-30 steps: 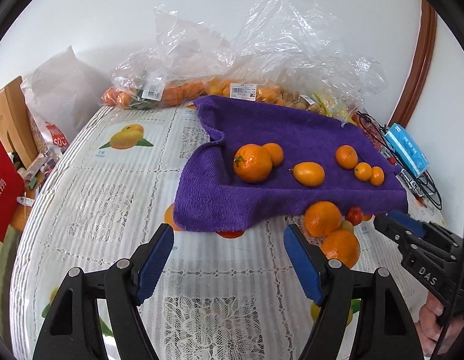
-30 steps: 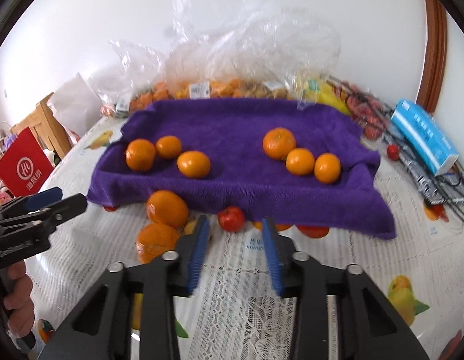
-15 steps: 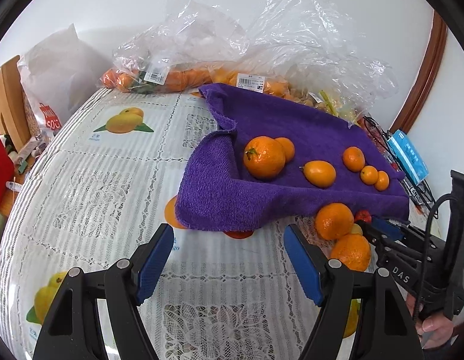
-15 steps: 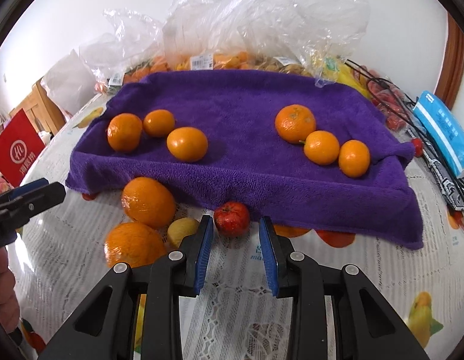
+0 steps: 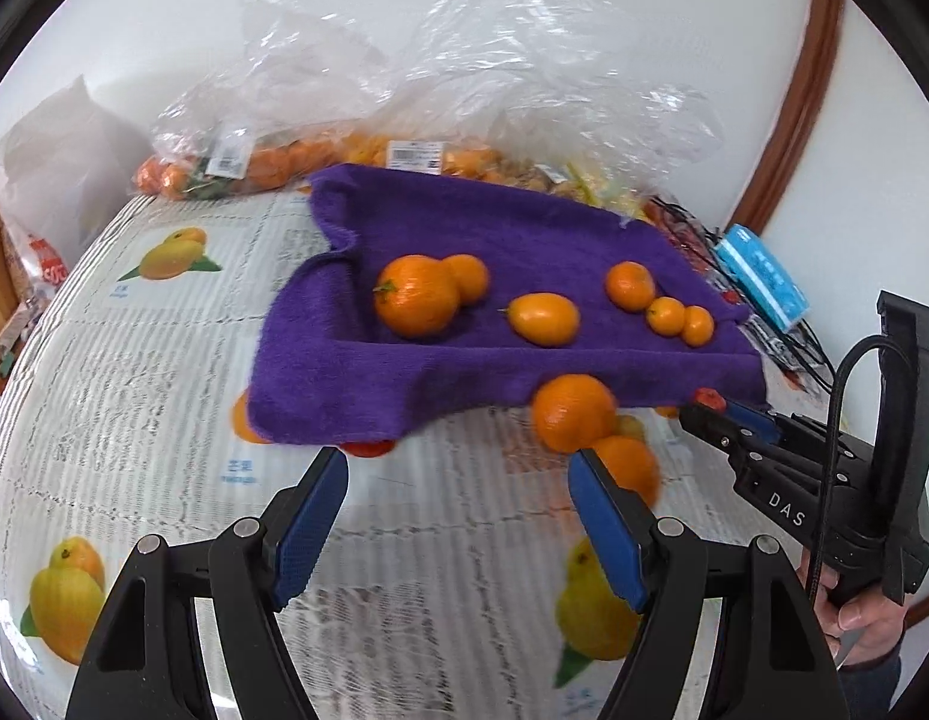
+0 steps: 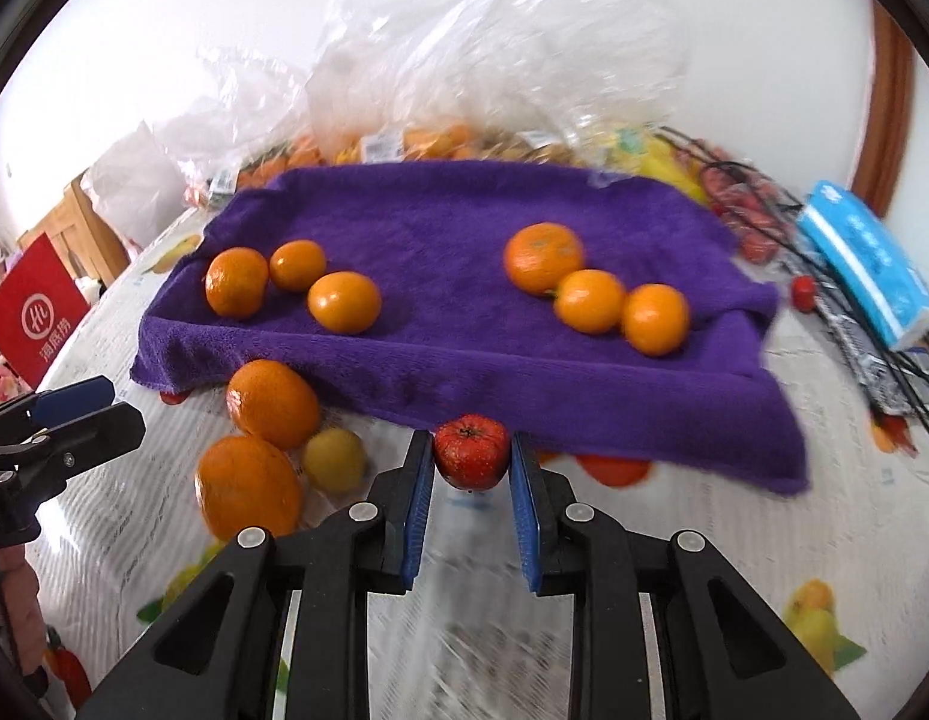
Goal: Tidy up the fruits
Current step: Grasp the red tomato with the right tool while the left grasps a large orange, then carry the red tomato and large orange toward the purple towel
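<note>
The right gripper (image 6: 472,468) pinches the small red fruit (image 6: 472,459) across its middle, light, firm, likely slippery; the left gripper (image 5: 458,516) stands spread and empty

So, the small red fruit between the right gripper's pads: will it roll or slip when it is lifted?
The small red fruit is round and glossy, so it could slip from the right gripper if the pads sit off centre. It looks firm, probably not easily crushed. If dropped on the flat tablecloth it would likely roll.
</note>
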{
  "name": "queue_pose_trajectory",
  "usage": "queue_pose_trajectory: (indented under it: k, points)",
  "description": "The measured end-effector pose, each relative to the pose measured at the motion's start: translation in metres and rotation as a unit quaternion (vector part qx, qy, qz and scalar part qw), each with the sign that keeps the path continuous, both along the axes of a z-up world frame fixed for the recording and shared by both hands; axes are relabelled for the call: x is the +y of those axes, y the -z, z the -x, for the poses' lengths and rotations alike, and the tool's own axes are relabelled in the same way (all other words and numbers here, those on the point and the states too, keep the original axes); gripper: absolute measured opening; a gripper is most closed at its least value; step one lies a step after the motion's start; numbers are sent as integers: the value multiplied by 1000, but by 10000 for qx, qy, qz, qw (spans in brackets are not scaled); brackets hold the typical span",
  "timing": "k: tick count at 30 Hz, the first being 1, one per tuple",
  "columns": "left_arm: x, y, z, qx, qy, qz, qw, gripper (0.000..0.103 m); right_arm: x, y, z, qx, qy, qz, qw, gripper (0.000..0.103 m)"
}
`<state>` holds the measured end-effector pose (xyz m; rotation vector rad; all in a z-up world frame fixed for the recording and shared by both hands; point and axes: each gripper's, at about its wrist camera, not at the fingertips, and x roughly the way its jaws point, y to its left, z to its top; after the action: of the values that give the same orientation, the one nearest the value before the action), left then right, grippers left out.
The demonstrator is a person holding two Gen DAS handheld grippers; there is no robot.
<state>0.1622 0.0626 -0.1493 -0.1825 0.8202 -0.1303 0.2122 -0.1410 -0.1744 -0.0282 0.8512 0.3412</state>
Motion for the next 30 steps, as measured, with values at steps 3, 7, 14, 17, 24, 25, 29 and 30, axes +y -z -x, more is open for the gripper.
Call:
queue_pose_trajectory:
  k: [3,7,14,17,24,25,29,30]
  points:
    - [-16,2,2,44,137,-4,9999,74,-22,-3,11,-36,176,-62,9998,25]
    - [-40,7,-1,129,309,-56,9994,74,-47,-5,26,-87,339,-42,9994,25]
    - [-73,19,-10,201,403,-381,9983,74,-85,-5,48,-132,563,-12,9983,25]
    - [-80,26,-14,293,381,-569,9972,72,-93,-1,52,-133,646,-69,9978,25]
    - [-76,25,-16,327,274,-410,9982,42,-95,7,52,-23,713,-199,9973,25]
    - [-74,24,-15,329,282,-354,9984,42,-95,7,53,-27,710,-233,9972,25]
    - [-70,22,-7,246,259,-382,9986,42,-94,7,56,-70,738,-251,9969,25]
    - [-68,22,-3,232,240,-391,9987,42,-93,6,57,-66,738,-258,9969,25]
